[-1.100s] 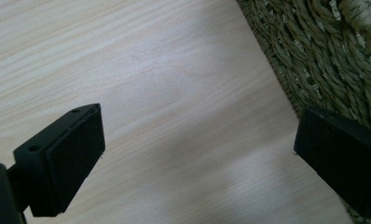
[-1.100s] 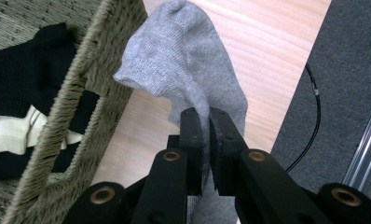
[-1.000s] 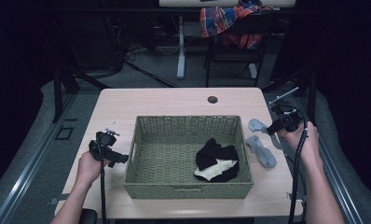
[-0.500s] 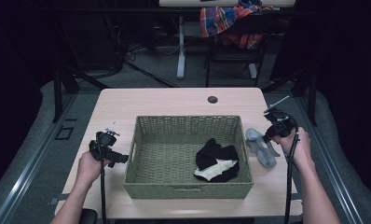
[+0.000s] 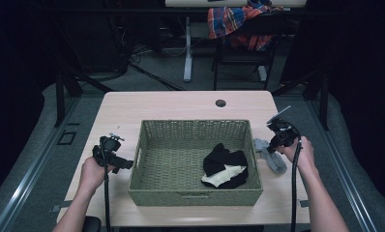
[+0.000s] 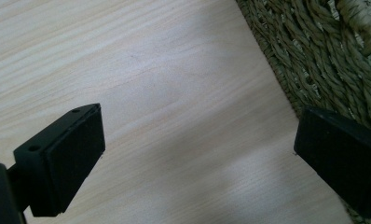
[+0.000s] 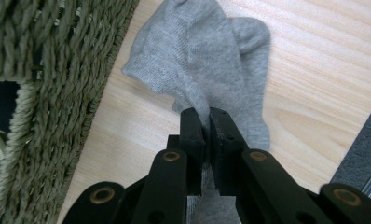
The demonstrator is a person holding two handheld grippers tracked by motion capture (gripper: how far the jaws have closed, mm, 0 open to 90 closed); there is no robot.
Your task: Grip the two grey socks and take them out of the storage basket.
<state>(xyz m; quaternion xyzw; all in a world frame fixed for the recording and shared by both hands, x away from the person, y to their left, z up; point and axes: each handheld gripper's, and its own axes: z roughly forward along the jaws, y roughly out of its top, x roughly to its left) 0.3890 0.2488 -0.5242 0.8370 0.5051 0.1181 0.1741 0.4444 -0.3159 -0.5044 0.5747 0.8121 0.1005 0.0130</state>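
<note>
The right gripper [image 7: 206, 122] has been lowered beside the basket [image 5: 195, 197], pinched on a soft, light sock [image 7: 207, 60], best held by a bunched fold.

The right gripper [image 5: 274, 145], at four o'clock from the table's middle, has its jaws pinched together on fabric, while the left gripper [image 5: 125, 163], at eight o'clock, gapes wide.

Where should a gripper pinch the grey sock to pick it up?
Best is a raised fold near its middle, coming from above. The grey sock lies limp on the table beside the basket, so flat cloth offers little to pinch. The right gripper is shut on such a bunched ridge, probably a good hold.
</note>
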